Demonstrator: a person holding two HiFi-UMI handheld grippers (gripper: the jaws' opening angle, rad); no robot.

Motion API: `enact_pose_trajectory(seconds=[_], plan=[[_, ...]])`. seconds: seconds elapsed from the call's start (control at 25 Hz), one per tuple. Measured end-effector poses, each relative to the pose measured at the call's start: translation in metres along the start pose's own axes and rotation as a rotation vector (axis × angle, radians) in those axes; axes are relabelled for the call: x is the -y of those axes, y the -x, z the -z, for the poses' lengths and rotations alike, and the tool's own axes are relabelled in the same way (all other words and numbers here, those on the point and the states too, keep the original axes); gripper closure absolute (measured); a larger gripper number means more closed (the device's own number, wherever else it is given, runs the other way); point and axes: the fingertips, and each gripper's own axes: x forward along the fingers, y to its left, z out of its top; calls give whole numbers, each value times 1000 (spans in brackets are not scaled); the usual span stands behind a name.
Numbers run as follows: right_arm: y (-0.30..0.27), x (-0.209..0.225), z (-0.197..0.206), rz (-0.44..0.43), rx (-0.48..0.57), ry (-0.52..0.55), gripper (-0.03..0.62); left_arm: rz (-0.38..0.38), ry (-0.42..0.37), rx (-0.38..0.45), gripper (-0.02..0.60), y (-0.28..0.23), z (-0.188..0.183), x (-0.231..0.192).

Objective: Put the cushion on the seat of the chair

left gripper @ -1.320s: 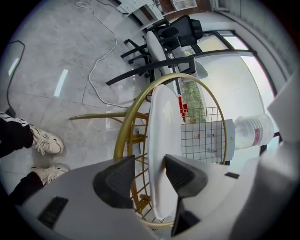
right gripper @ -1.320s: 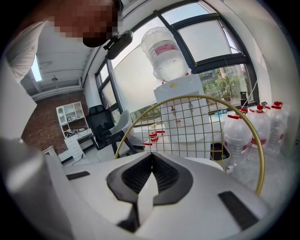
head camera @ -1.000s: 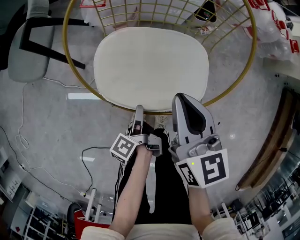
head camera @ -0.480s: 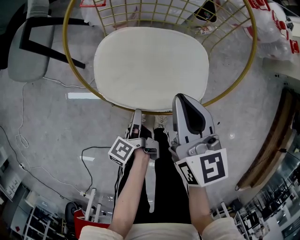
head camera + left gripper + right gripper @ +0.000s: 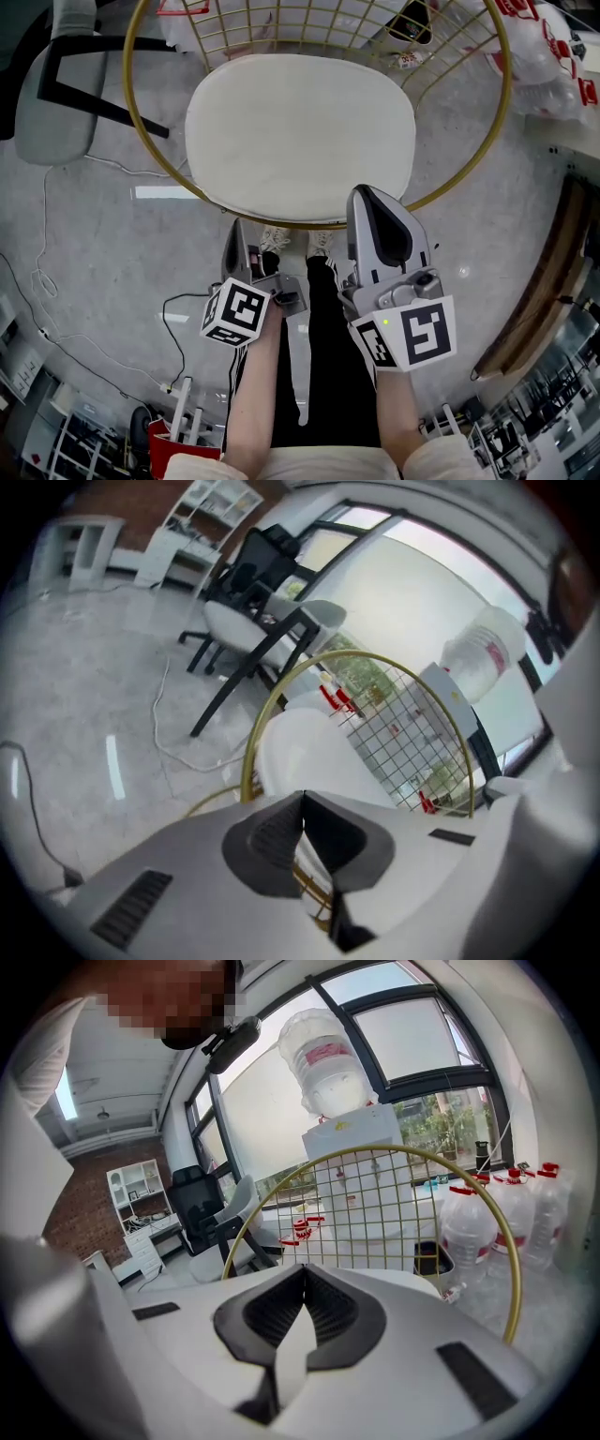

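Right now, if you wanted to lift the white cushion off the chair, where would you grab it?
Probably the near edge of the cushion, coming from the front. It lies flat and thin, so only an edge can be pinched, and the gold wire back fences the far side while the front is open.

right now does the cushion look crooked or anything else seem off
Nothing stands out. The white cushion lies flat on the seat of the gold wire chair, within its rim. The left gripper and right gripper are shut and empty.
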Motion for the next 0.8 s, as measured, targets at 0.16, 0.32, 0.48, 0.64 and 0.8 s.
enact_pose_trajectory(seconds=[0.16, 0.32, 0.48, 0.64, 0.8], plan=[[0, 3, -1, 12, 6, -4, 577, 17, -248, 144, 568, -3, -57, 40], [0, 6, -7, 21, 21, -8, 577, 29, -435, 285, 568, 9, -104, 86], [0, 9, -11, 35, 31, -1, 577, 24, -856, 426, 568, 32, -128, 145], [-2, 10, -6, 46, 25, 8, 577, 103, -1061, 469, 568, 42, -116, 182], [-2, 12, 3, 70, -2, 51, 577, 162, -1140, 439, 568, 38, -97, 191]])
